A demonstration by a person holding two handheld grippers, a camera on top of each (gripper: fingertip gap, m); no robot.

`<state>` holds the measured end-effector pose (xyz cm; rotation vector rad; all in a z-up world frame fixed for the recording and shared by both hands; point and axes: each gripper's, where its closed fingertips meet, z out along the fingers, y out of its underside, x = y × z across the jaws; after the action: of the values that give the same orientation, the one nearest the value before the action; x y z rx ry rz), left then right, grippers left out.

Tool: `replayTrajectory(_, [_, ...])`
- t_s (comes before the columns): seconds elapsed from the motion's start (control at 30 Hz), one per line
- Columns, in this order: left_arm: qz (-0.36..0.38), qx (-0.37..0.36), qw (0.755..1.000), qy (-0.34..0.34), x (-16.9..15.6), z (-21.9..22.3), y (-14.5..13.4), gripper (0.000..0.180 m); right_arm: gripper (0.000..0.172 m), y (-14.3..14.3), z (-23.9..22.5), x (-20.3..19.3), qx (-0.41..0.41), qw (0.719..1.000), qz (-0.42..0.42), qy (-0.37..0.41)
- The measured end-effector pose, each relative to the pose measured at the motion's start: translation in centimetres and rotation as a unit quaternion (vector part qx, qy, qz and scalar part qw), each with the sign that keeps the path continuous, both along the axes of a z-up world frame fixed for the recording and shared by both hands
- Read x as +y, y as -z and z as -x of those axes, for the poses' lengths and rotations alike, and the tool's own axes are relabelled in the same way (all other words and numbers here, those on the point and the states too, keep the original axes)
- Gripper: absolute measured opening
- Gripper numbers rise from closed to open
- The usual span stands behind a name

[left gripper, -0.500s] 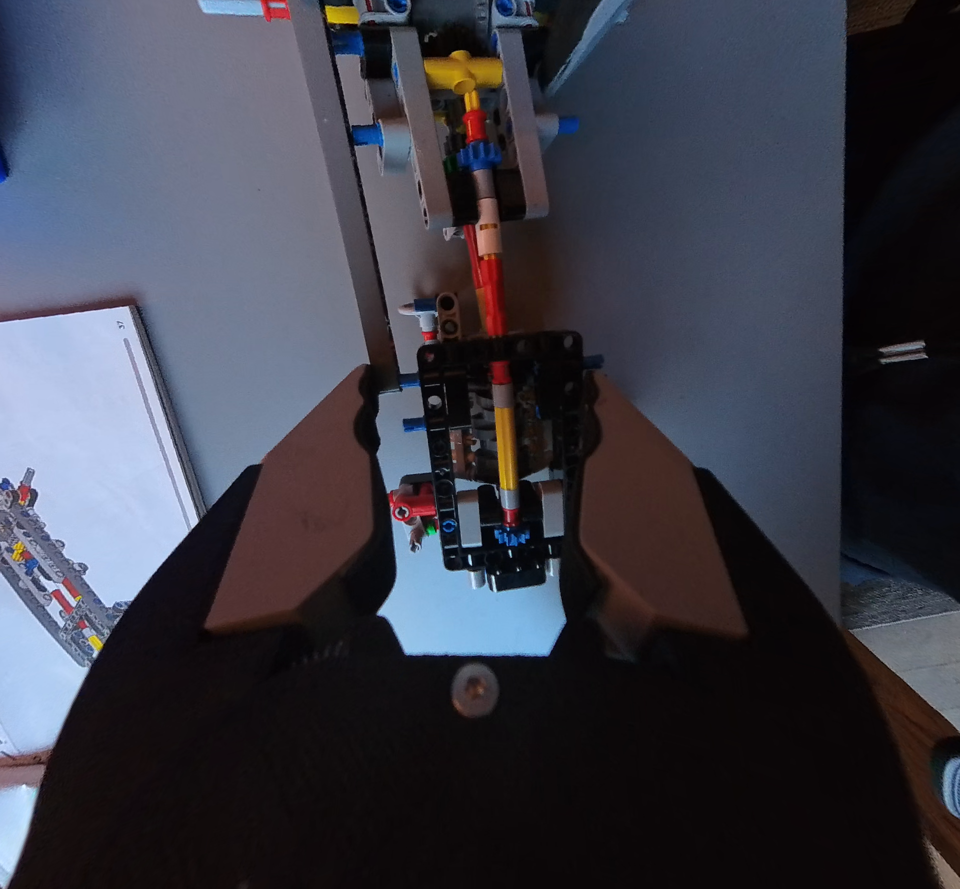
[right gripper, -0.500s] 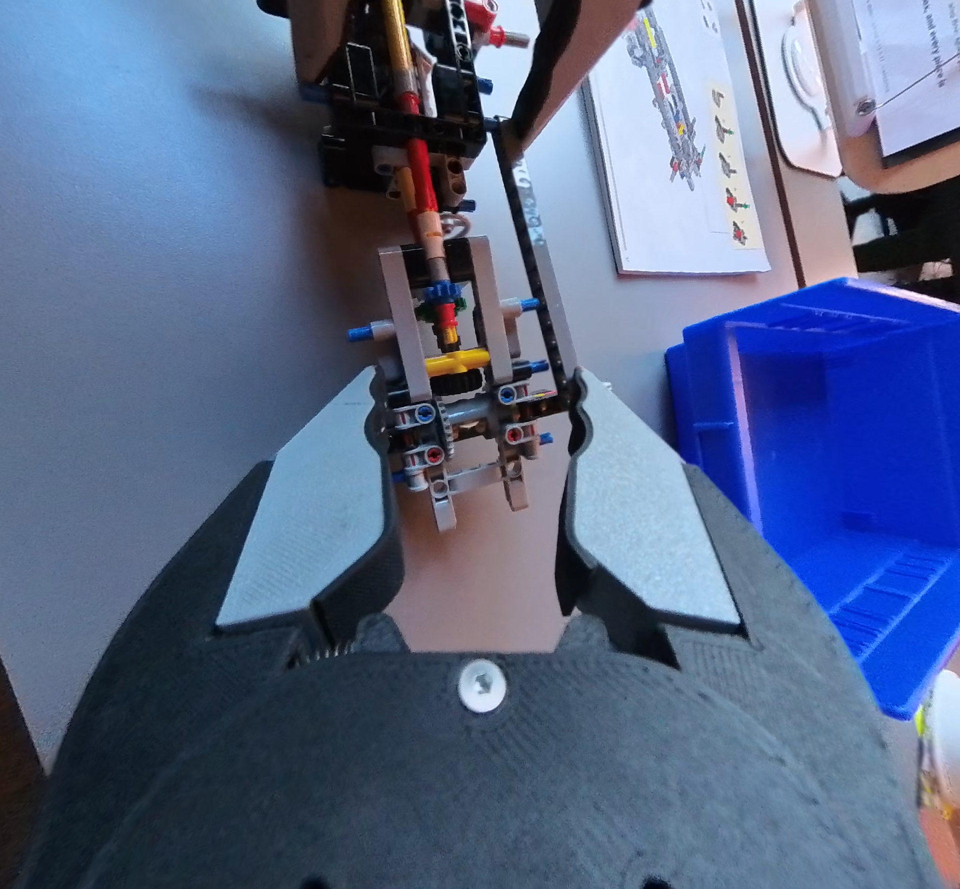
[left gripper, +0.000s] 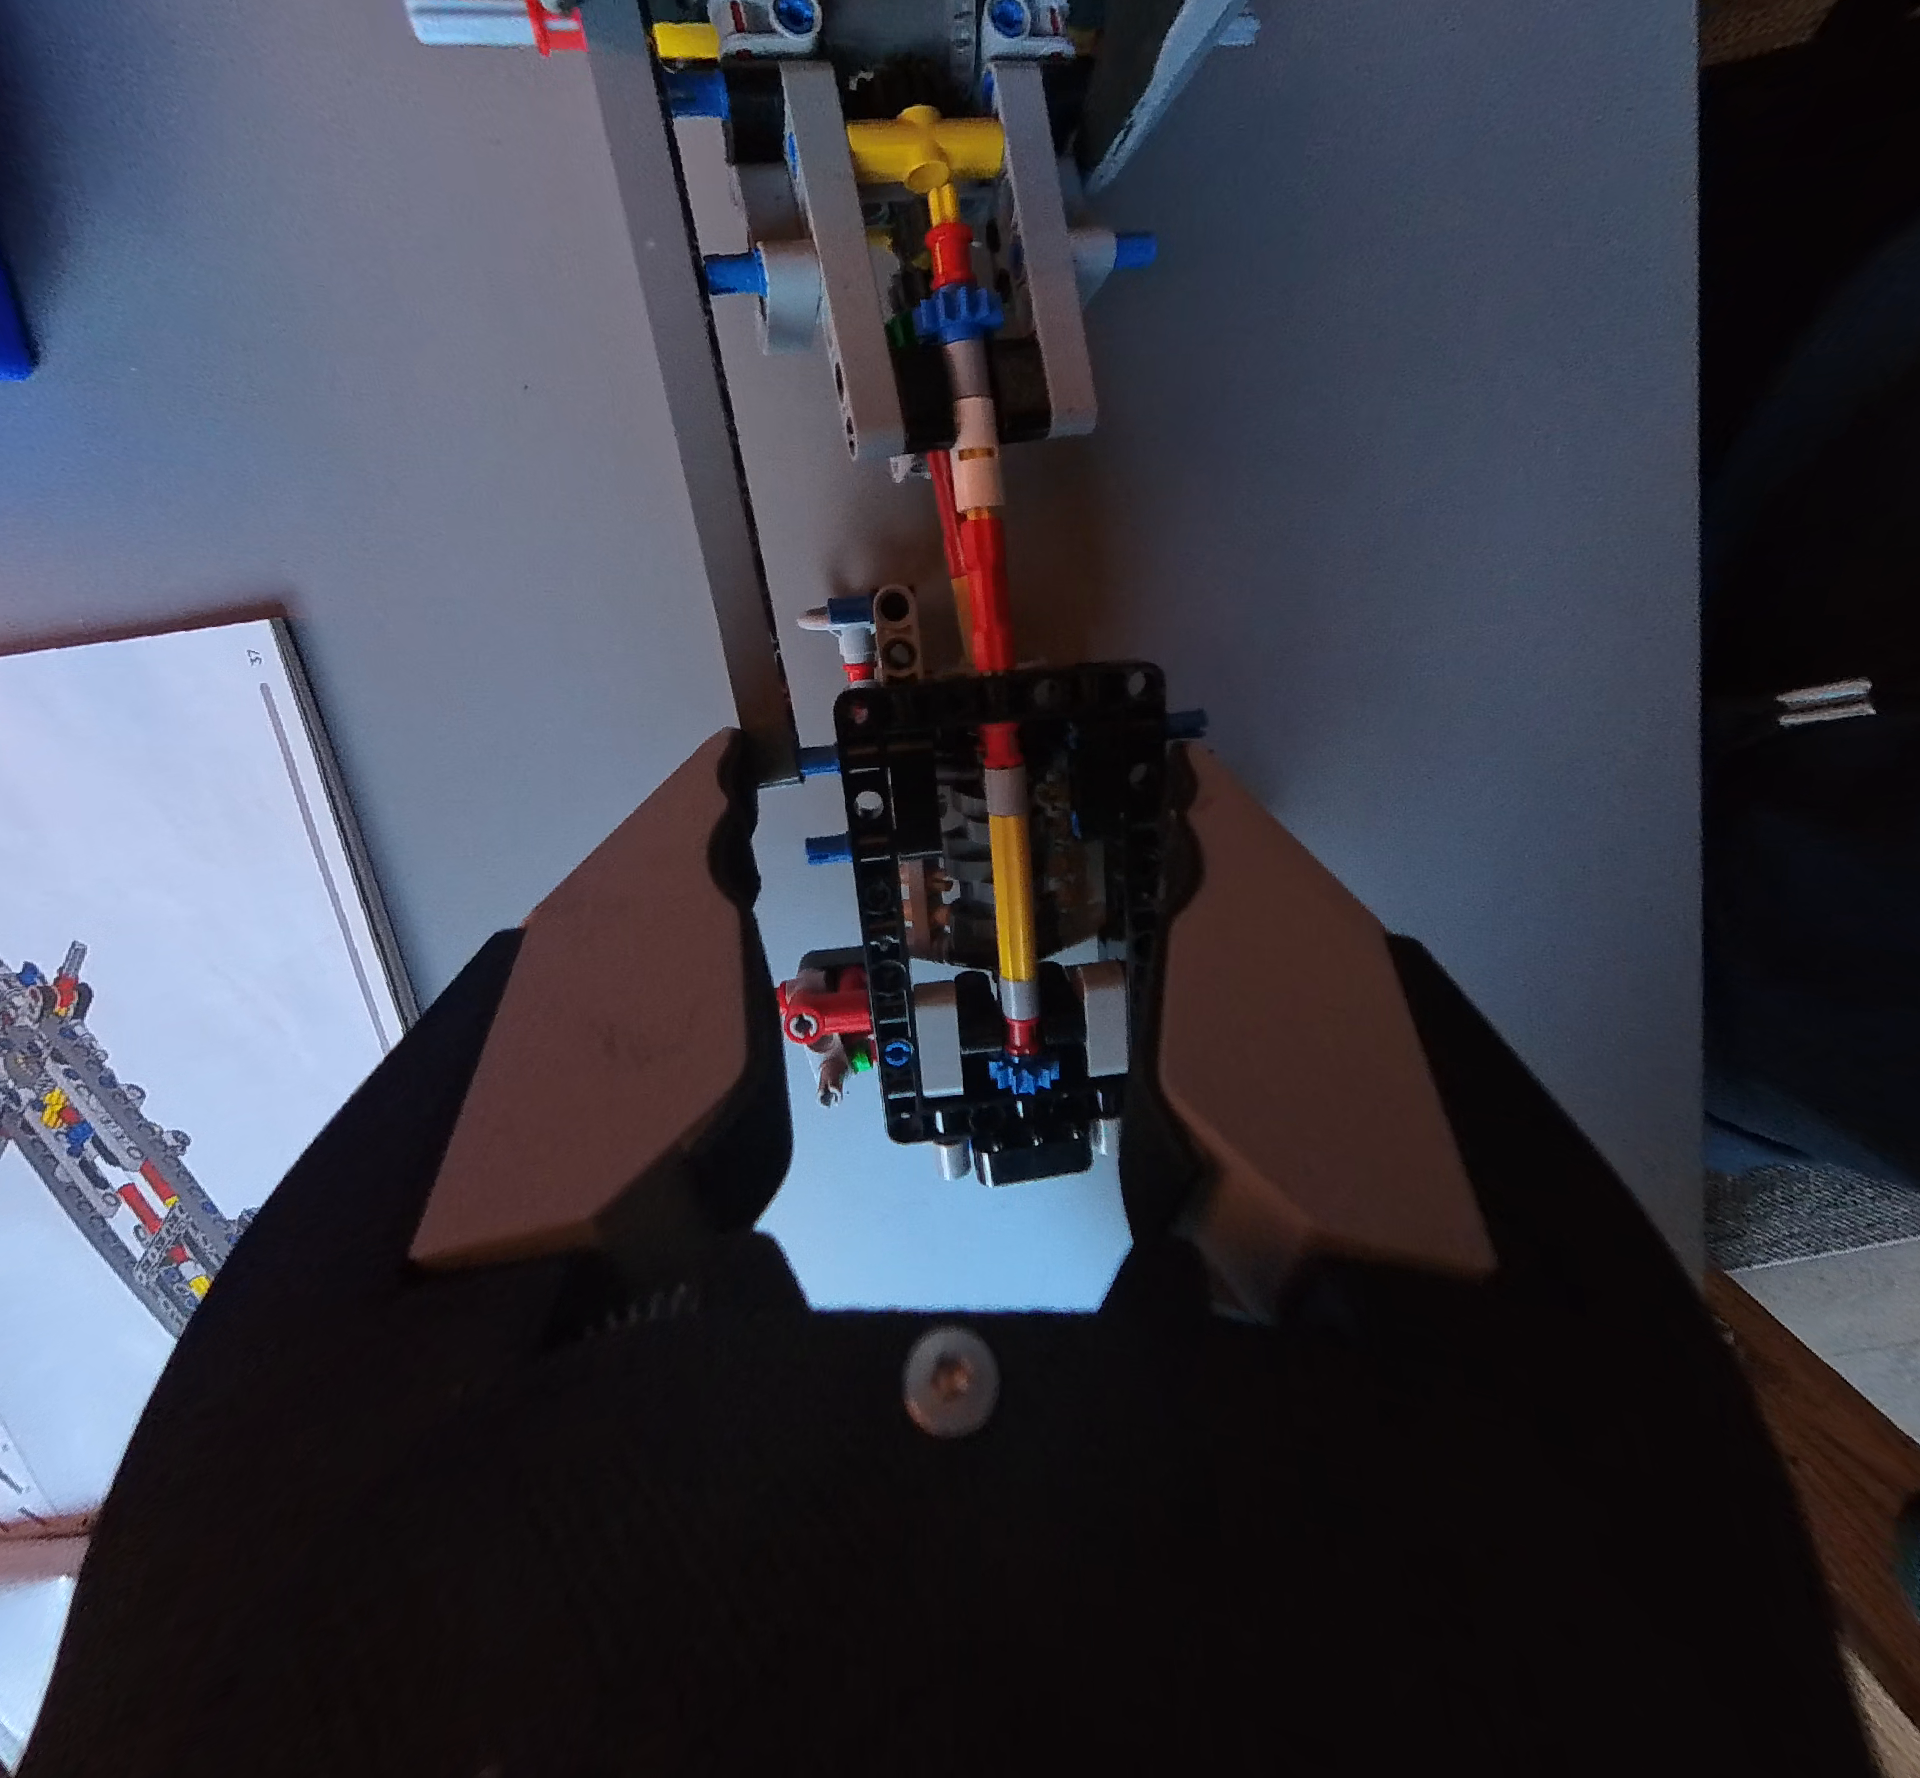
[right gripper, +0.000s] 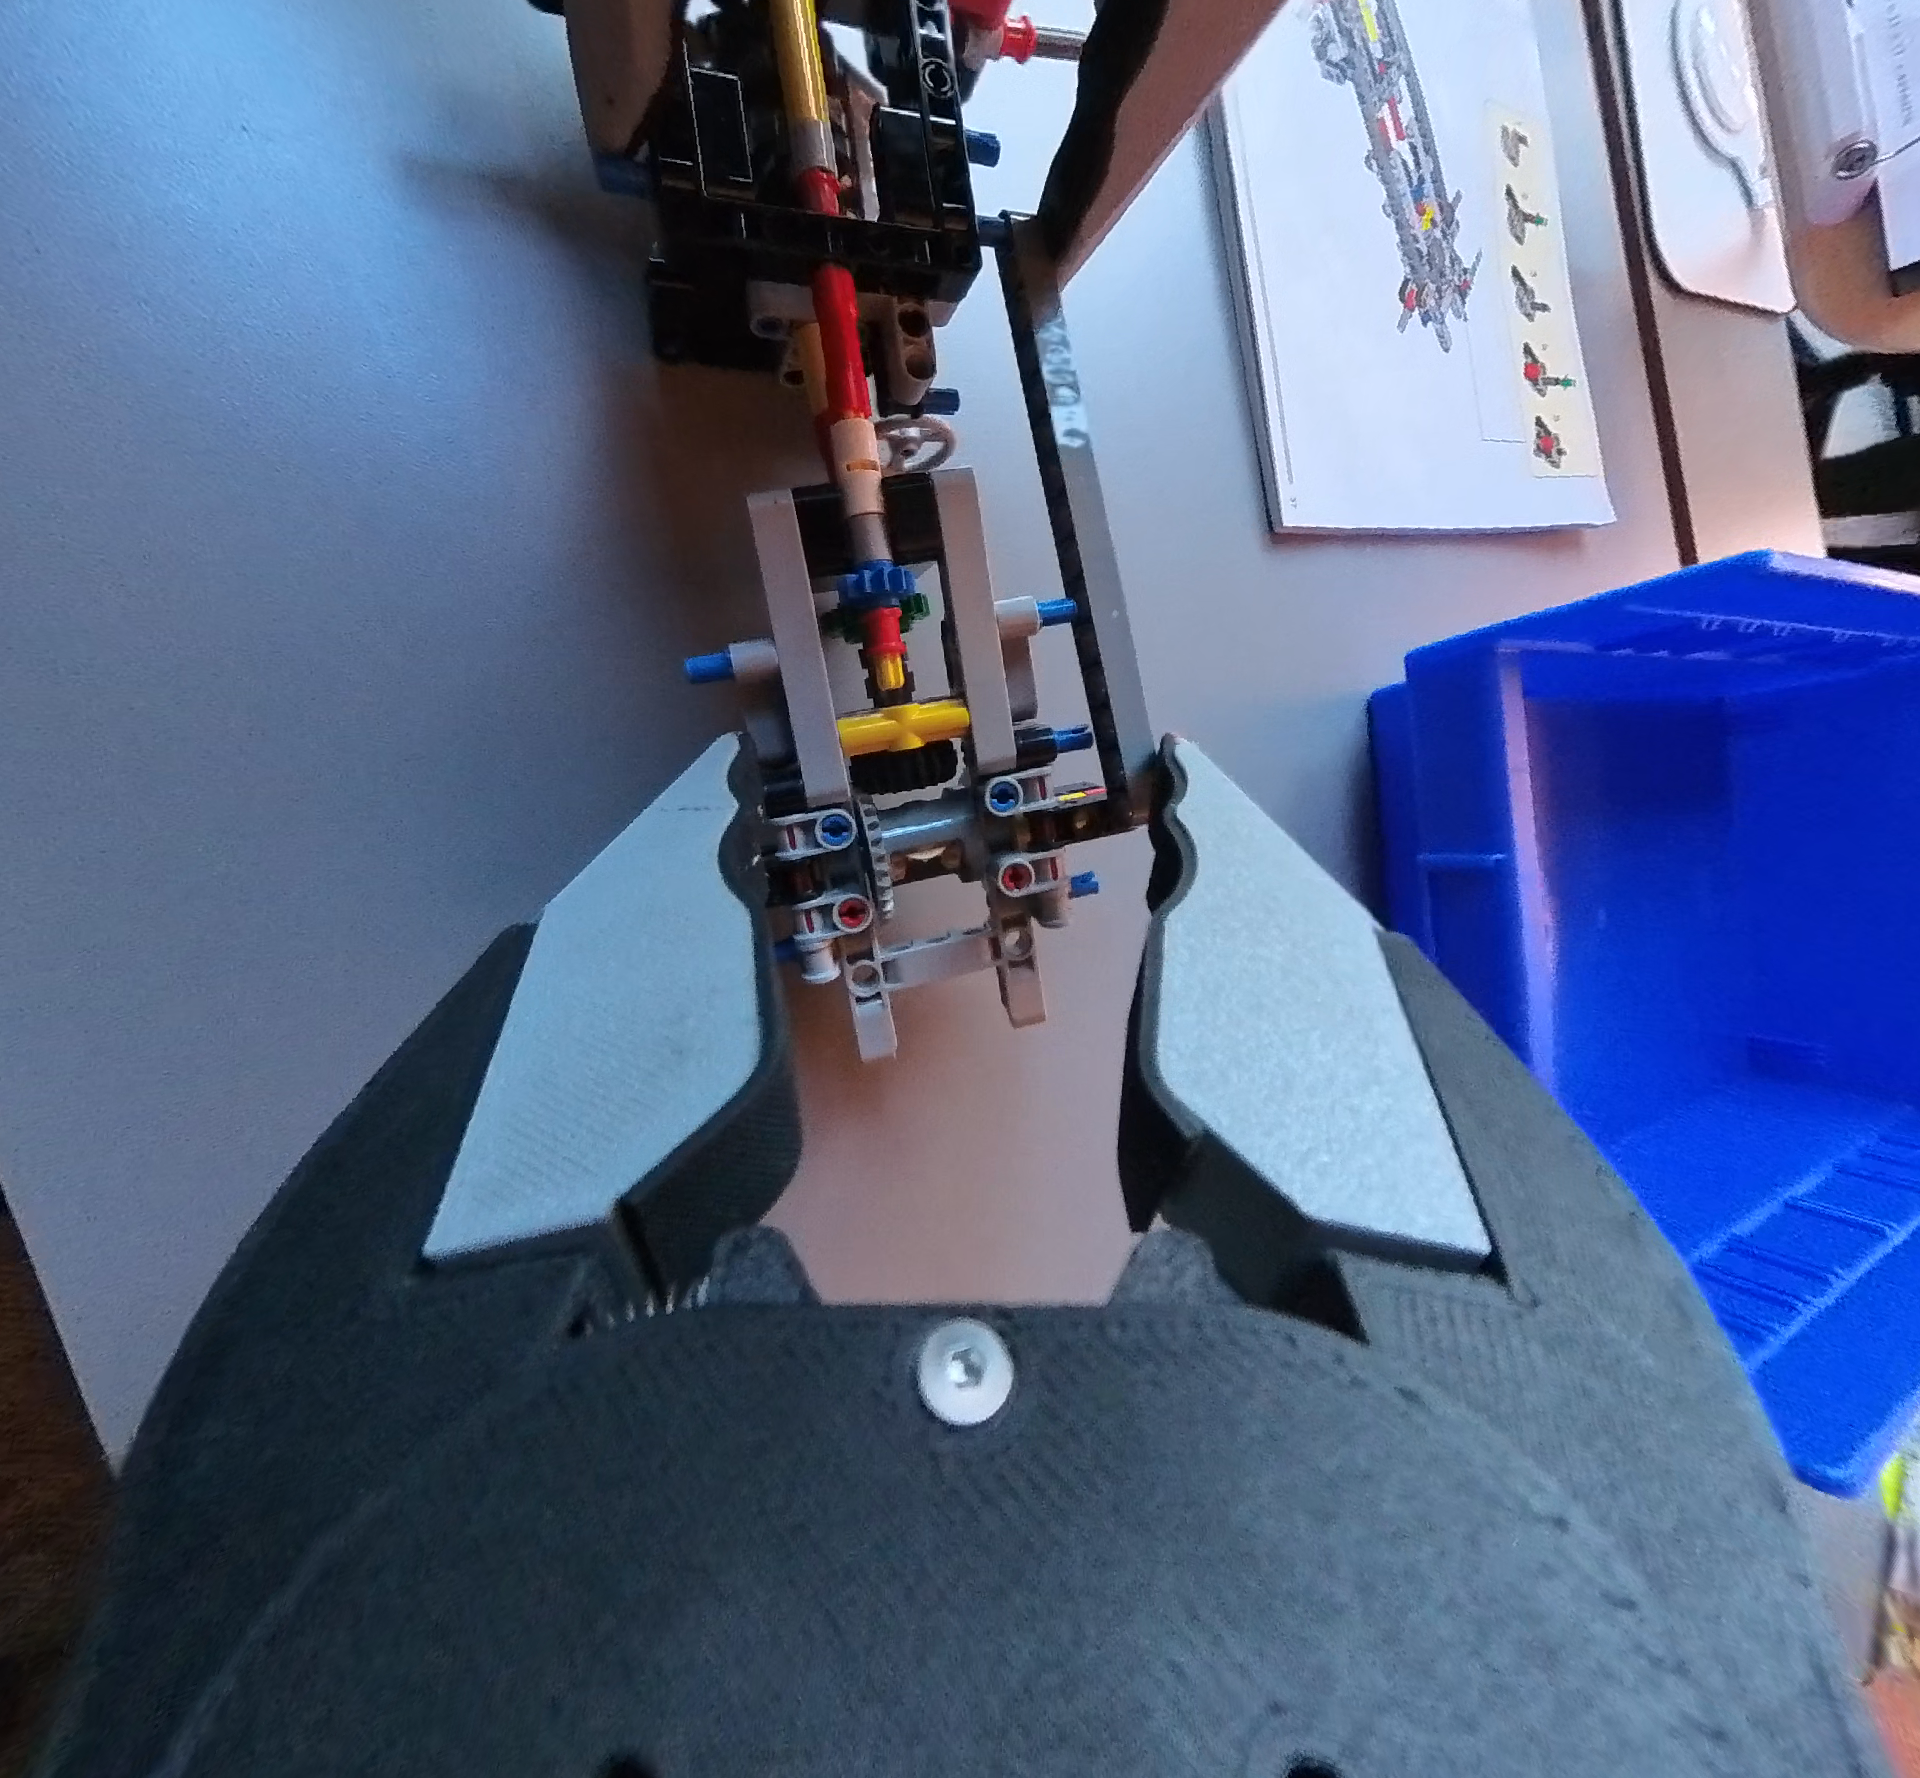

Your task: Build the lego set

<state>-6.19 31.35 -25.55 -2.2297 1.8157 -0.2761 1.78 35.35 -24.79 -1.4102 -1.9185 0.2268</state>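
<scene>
Standoff: we see the left gripper [left gripper: 961,772] and right gripper [right gripper: 951,772] still clamped on opposite ends of the brick model [left gripper: 977,378], barely shifted.

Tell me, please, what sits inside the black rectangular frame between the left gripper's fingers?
A yellow axle with a grey sleeve and red end runs through the black frame. Grey parts lie beneath it; whatever sits deeper is in shadow.

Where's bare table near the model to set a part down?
Bare grey tabletop lies across the multicoloured brick chassis model from the white instruction booklet, out to the table's edge. Crowded: the booklet side, with the blue plastic bin; only a narrow strip remains.
</scene>
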Motion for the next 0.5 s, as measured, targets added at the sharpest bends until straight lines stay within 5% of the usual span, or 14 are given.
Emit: replayTrajectory(0.5, [-0.025,0.011,1.000,-0.005,0.37,0.07,-0.28,0.077,0.071,0.84,0.32,-0.05,0.048,0.992,0.115,-0.011])
